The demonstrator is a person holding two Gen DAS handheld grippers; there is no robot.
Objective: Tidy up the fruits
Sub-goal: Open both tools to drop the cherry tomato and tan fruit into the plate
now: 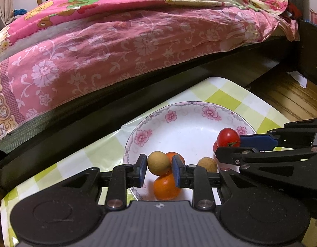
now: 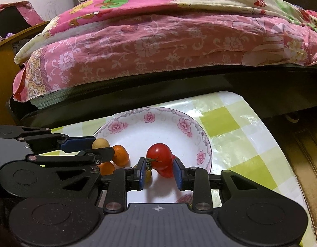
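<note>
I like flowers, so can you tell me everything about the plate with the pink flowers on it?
The plate is round, white and glossy, like china, with pink flowers and a thin purplish scroll line around its rim. It is shallow and sits flat on the green-and-white checked tablecloth, near the bed. Over it, the left gripper holds a tan round fruit and the right gripper a red tomato. Two small oranges, another tan fruit and another tomato lie in it.

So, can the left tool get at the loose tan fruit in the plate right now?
Probably not: the left tool is already shut on a second tan fruit, and the right tool, holding a tomato, crowds the loose tan fruit.
</note>
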